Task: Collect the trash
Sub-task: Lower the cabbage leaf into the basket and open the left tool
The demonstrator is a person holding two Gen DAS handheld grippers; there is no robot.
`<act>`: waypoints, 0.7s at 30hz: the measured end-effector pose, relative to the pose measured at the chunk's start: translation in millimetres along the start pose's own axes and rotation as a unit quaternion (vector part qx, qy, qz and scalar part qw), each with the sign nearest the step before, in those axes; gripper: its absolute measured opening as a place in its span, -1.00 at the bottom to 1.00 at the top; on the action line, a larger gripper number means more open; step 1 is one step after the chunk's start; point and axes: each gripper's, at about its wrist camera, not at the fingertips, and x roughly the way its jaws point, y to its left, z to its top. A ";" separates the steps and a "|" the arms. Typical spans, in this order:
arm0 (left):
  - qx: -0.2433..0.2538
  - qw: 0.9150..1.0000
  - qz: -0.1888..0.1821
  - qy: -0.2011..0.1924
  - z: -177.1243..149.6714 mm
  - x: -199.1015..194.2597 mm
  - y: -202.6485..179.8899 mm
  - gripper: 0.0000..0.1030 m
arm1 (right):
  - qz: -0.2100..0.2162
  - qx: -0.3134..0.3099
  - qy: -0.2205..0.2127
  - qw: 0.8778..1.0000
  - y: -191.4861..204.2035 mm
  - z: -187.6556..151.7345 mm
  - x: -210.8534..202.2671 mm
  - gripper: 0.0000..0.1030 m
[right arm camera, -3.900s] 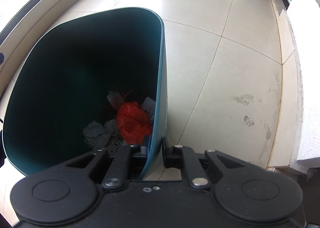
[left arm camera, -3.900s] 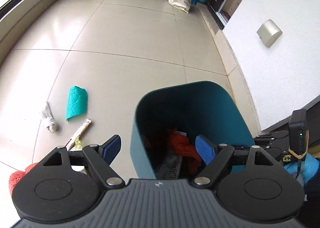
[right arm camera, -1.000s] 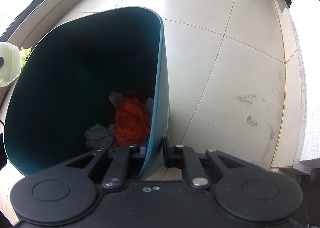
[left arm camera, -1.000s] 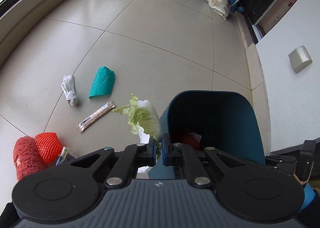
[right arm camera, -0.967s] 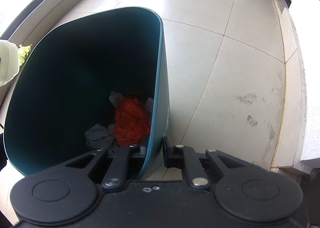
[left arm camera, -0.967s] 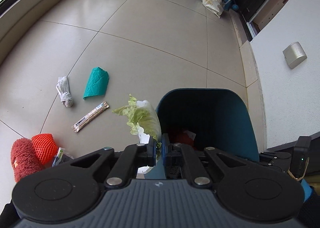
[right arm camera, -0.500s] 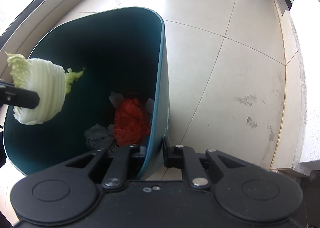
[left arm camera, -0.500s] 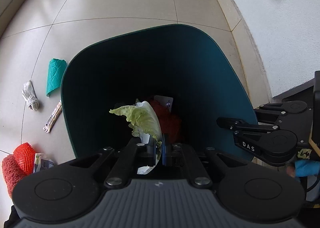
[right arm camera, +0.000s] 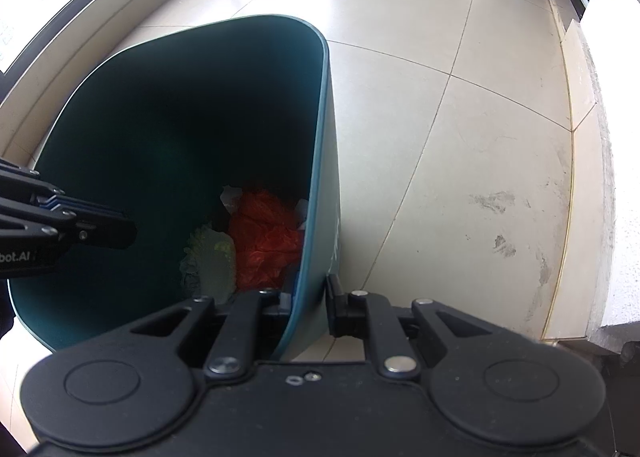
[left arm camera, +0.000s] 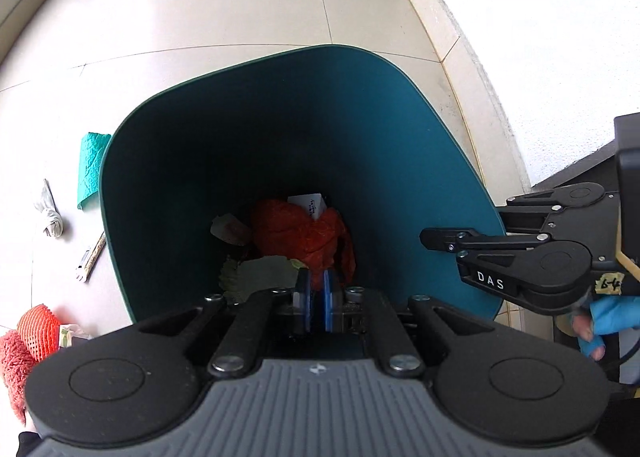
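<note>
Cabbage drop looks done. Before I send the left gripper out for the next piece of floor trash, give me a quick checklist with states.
1. Cabbage leaf inside the bin, lying beside the orange bag: ok.
2. Left gripper empty, blue pads together with nothing between them: ok.
3. Right gripper clamped on the bin wall, holding it: ok.
4. Bin has room left; trash covers only the bottom: ok.
5. Next targets on the floor left of the bin: teal sheet, white wad, stick wrapper: ok.
6. Left gripper clear of the bin rim: not ok, it hangs over the opening.
</note>
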 end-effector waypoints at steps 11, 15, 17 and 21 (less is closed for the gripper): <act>-0.079 0.995 0.001 -0.053 -25.9 -57.6 77.2 -0.85 | -0.001 0.003 0.002 1.000 0.3 -0.1 1.4 -0.77; -0.137 0.988 0.029 -0.068 -33.6 -74.5 129.0 -0.53 | -0.001 0.002 0.004 1.000 0.3 0.5 2.6 -0.77; -0.181 0.980 0.041 -0.077 -40.1 -76.1 156.4 0.07 | -0.001 0.001 0.003 1.000 0.1 0.7 3.0 -0.77; -0.239 0.965 0.065 -0.081 -54.8 -65.6 196.7 0.60 | -0.003 0.001 0.004 1.000 0.5 0.6 3.6 -0.77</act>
